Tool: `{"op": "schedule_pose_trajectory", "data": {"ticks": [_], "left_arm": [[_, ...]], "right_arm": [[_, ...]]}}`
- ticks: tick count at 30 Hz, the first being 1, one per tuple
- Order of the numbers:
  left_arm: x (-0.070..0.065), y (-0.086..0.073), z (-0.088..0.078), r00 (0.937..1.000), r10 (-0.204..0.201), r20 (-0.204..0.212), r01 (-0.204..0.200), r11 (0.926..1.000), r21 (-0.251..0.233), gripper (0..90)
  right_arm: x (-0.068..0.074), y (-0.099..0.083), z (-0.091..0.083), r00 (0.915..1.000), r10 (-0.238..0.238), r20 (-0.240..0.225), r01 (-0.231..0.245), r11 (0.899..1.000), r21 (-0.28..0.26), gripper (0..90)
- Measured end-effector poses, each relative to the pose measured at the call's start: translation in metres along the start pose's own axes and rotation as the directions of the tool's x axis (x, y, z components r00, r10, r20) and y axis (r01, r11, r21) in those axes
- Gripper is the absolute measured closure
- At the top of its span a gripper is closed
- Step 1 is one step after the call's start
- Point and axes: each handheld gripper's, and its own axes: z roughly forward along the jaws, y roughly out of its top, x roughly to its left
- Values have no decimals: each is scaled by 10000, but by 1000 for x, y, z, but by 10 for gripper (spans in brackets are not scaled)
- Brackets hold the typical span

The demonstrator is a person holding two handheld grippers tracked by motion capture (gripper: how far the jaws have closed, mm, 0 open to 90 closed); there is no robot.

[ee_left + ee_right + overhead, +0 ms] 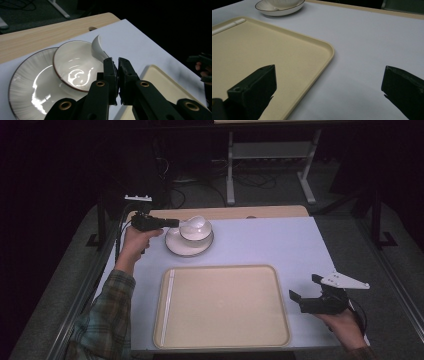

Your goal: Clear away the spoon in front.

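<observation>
My left gripper (117, 65) was at the far left of the desk (260, 245), its fingers (110, 72) clenched on the handle of a white ceramic spoon (98, 48). The spoon lay with its long axis running straight out from my fingertips, its handle toward me and its scoop end curving up over the near rim of the small bowl (75, 67), which sat on a plate (30, 82). My right gripper (320, 296) rested well apart at the near right corner, fingers (257, 85) released and wide, grasping nothing, just beside the empty tray (222, 305). I judged that the spoon was the left hand's business, and that the tray lay toward me from it.
</observation>
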Motion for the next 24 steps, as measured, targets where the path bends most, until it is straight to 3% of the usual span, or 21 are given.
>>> {"op": "schedule_pose_trajectory", "data": {"ticks": [4,10,17,24], "left_arm": [[-13,1,-6,9995,246,213,-247,9997,15,855],[-27,-7,-10,9976,239,655,-246,9996,105,855],[-40,-26,-12,9956,363,867,-396,9985,367,854],[-44,-51,-10,9934,198,1127,-235,9992,314,854]], "right_arm": [[0,0,0,10000,-7,9,7,10000,-14,0],[0,0,0,10000,-1,-12,1,10000,-6,0],[1,0,0,10000,-36,-14,36,10000,34,0],[0,0,-1,10000,-7,25,7,10000,-5,0]]}}
